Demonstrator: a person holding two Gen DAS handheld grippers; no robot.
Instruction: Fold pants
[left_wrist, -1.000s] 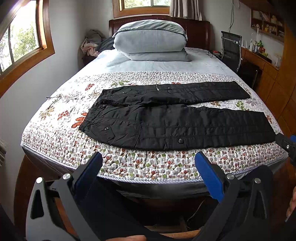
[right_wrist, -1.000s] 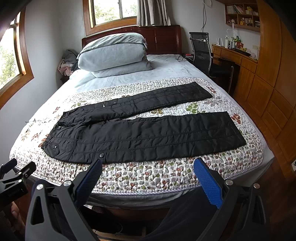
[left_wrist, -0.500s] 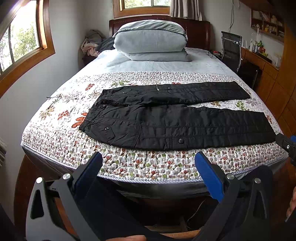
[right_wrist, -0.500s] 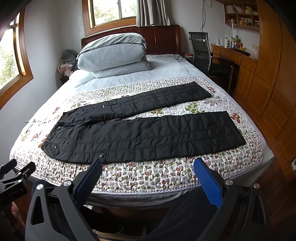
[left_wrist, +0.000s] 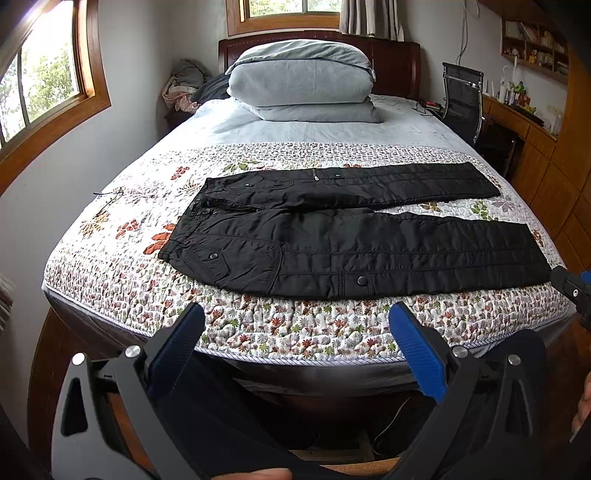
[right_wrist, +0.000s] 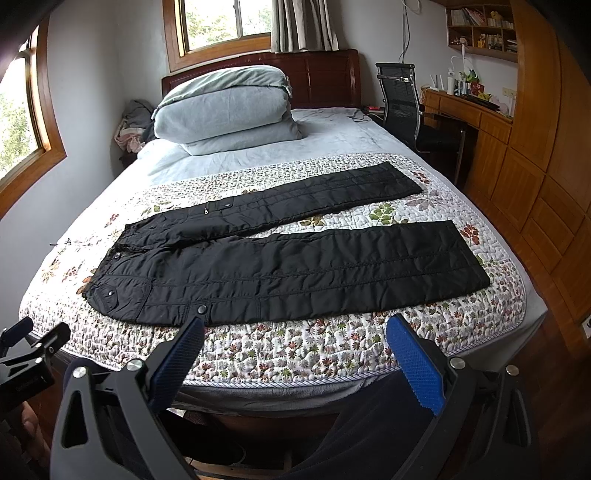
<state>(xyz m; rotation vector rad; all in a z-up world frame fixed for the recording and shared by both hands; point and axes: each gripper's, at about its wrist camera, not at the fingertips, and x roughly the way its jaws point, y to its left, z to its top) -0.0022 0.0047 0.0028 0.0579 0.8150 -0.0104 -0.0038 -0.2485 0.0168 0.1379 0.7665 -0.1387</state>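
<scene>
Black quilted pants (left_wrist: 332, 236) (right_wrist: 280, 266) lie flat across the floral quilt (left_wrist: 110, 229) on the bed, waistband to the left, both legs spread apart and pointing right. My left gripper (left_wrist: 295, 328) hangs open off the bed's near edge, short of the pants and nearer the waist end. My right gripper (right_wrist: 295, 332) is open too, below the near leg, with nothing between its blue pads (right_wrist: 413, 365). The right gripper's tip (left_wrist: 576, 291) shows at the right edge of the left wrist view.
A folded grey duvet (left_wrist: 299, 77) sits at the headboard end. A black office chair (right_wrist: 402, 107) and wooden desk with cabinets (right_wrist: 517, 155) line the right side. Windows and a wall are on the left. A clothes pile (left_wrist: 184, 88) sits by the headboard.
</scene>
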